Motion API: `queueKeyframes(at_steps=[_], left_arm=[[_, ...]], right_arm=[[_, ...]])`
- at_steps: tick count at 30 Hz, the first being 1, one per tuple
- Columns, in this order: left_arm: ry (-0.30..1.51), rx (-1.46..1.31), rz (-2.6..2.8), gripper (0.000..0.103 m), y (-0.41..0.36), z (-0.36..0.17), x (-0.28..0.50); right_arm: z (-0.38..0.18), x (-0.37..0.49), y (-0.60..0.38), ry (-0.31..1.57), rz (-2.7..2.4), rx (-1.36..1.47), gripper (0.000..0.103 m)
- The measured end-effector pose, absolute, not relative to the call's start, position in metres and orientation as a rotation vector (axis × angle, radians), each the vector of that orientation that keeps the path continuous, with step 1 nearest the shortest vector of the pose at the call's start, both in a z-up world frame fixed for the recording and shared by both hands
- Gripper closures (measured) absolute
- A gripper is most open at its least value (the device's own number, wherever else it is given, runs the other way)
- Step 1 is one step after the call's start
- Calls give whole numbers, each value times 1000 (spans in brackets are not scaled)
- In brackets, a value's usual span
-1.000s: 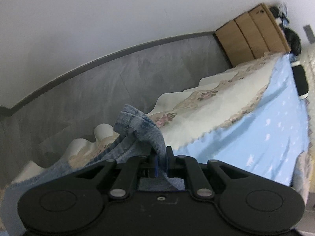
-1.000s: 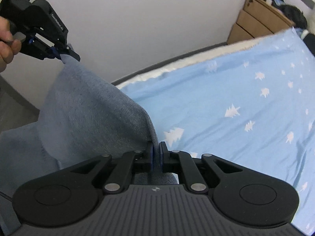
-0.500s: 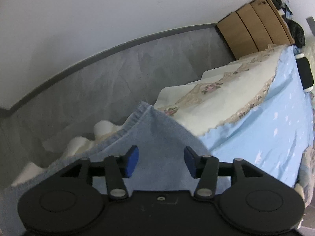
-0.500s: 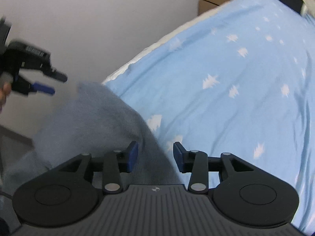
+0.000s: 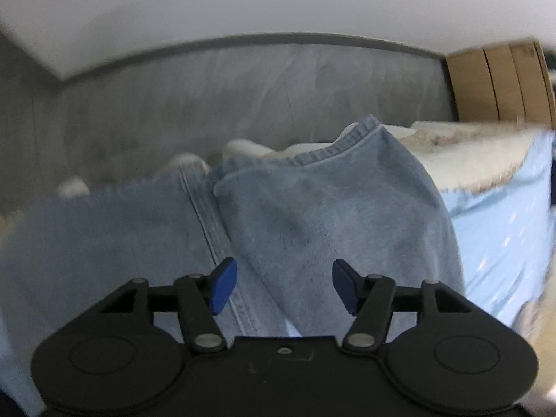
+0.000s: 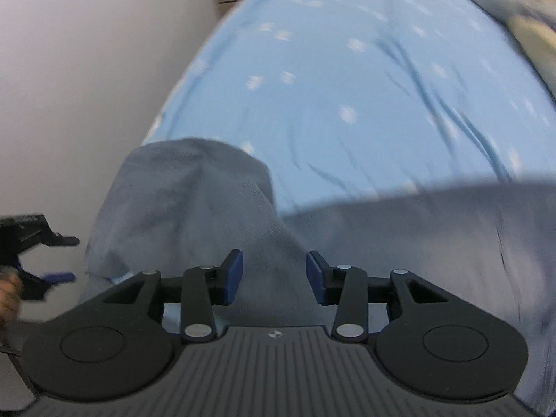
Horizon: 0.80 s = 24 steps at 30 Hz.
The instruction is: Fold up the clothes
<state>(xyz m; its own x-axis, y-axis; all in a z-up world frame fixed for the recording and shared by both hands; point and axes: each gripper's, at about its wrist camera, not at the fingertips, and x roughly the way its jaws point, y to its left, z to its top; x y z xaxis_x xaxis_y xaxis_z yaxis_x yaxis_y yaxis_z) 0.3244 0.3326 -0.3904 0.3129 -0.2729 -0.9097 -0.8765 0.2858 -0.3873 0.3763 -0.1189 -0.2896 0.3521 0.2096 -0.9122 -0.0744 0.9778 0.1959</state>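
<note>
A pair of light blue jeans (image 5: 312,215) lies folded over on the bed, its hem and a side seam toward the bed's edge. My left gripper (image 5: 283,286) is open just above the denim, holding nothing. In the right wrist view the jeans (image 6: 194,201) lie humped on the blue sheet, and my right gripper (image 6: 274,274) is open over them, empty. The left gripper (image 6: 52,260) also shows at the far left of that view, open, with a hand behind it.
The bed has a light blue sheet with white tree prints (image 6: 365,80) and a white floral-edged cover (image 5: 469,160) hanging over its side. Grey floor (image 5: 243,97), a white wall and a wooden cabinet (image 5: 497,83) lie beyond. A yellowish blanket (image 6: 521,10) sits at the far right.
Both grippers were shut on the jeans a second ago and held them up. Both have opened and let go, and the denim has dropped folded onto the bed. Both views have tilted down.
</note>
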Motion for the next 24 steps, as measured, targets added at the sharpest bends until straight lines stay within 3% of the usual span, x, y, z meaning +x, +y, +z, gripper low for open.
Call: queueKeyframes(at_steps=[7, 9, 11, 18, 24], left_arm=[[1202, -1333, 555, 52, 326, -403, 330], [1194, -1297, 554, 81, 326, -401, 331], [1175, -1287, 565, 100, 331, -397, 326], [1005, -1332, 585, 102, 373, -349, 293], [1028, -1298, 548, 102, 393, -334, 286]], right_arm=[[-273, 301, -155, 1232, -8, 214, 56], [-266, 282, -162, 1228, -45, 227, 55], [-262, 266, -169, 1225, -75, 235, 55], [-260, 231, -188, 1180, -203, 352, 55], [-251, 206, -197, 1143, -255, 410, 55]])
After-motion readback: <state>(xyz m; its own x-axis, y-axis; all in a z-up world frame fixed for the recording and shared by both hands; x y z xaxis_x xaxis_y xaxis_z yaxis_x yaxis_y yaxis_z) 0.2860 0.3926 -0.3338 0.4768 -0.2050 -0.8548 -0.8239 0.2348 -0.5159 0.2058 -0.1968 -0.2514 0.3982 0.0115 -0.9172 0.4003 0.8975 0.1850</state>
